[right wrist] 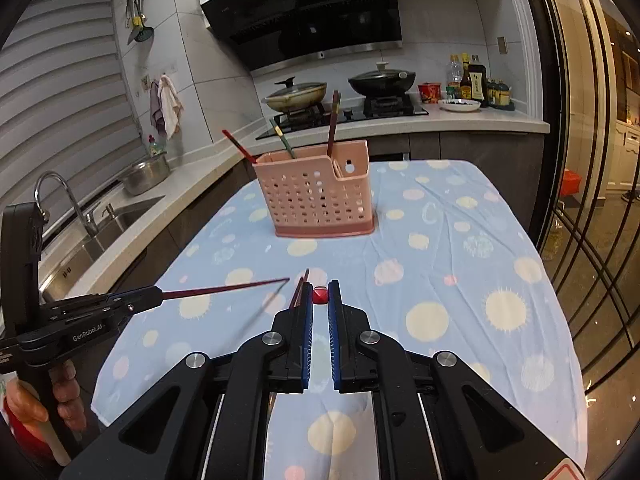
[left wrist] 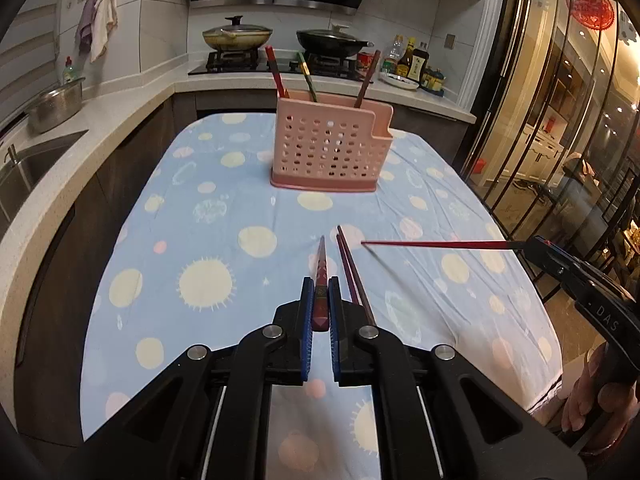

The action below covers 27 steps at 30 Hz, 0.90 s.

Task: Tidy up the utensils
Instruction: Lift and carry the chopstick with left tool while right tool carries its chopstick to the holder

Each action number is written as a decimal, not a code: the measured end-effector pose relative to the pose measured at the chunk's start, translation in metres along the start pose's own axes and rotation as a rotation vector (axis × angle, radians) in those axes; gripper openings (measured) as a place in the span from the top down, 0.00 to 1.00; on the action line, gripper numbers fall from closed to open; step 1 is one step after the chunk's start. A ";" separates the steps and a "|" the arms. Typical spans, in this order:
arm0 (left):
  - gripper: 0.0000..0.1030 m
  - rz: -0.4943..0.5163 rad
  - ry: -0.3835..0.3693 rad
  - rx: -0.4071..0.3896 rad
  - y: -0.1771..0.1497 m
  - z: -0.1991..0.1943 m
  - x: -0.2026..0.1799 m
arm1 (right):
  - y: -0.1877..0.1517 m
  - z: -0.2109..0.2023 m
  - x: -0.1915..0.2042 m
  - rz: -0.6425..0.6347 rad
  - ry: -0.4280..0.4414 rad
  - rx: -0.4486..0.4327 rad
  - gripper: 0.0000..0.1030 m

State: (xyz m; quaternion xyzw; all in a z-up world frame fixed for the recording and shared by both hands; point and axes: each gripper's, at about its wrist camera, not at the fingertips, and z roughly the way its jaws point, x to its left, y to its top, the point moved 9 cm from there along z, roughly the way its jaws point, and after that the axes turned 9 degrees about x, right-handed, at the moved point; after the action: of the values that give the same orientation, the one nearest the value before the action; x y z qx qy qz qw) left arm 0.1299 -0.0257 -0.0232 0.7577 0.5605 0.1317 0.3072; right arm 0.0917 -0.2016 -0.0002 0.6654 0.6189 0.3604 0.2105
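Observation:
My left gripper (left wrist: 320, 280) is shut on a red patterned chopstick (left wrist: 321, 268) that points forward above the blue dotted tablecloth (left wrist: 208, 216). My right gripper (right wrist: 320, 285) is shut on a red chopstick (right wrist: 320, 295), seen end-on between its blue pads. In each wrist view the other gripper shows from the side: the right gripper (left wrist: 530, 245) with its chopstick (left wrist: 440, 244), the left gripper (right wrist: 158, 294) with its chopstick (right wrist: 224, 289). Two dark chopsticks (left wrist: 352, 272) lie on the cloth between them. Farther back stands a pink perforated holder (left wrist: 328, 148) with several chopsticks upright in it.
A counter with a sink (right wrist: 120, 216) and a steel pot (left wrist: 56, 106) runs along the left. Behind the table are a stove with two lidded pans (left wrist: 236, 36) and sauce bottles (left wrist: 412, 60). A glass partition (left wrist: 560, 120) borders the right side. A hand (left wrist: 592, 396) holds the right gripper's handle.

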 end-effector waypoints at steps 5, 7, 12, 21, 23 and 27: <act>0.93 0.009 0.011 -0.052 0.039 -0.004 0.003 | 0.043 -0.003 -0.001 -0.014 0.001 -0.063 0.93; 0.93 0.010 0.014 -0.064 0.054 -0.002 0.004 | 0.058 -0.002 -0.002 -0.015 0.005 -0.077 0.93; 0.93 0.025 0.021 -0.100 0.089 -0.002 0.005 | 0.092 0.004 -0.006 -0.010 0.013 -0.109 0.93; 0.93 0.042 0.026 -0.200 0.157 -0.020 0.004 | 0.160 0.005 -0.013 -0.010 0.013 -0.191 0.93; 0.93 0.044 0.025 -0.222 0.173 -0.025 0.003 | 0.177 0.006 -0.013 -0.012 0.012 -0.209 0.93; 0.93 0.051 0.028 -0.270 0.205 -0.034 0.000 | 0.213 0.008 -0.014 -0.021 -0.011 -0.249 0.93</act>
State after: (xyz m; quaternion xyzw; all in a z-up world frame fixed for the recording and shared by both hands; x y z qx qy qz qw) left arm 0.2692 -0.0528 0.1291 0.7217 0.5223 0.2243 0.3949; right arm 0.2415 -0.2448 0.1460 0.6294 0.5751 0.4286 0.2989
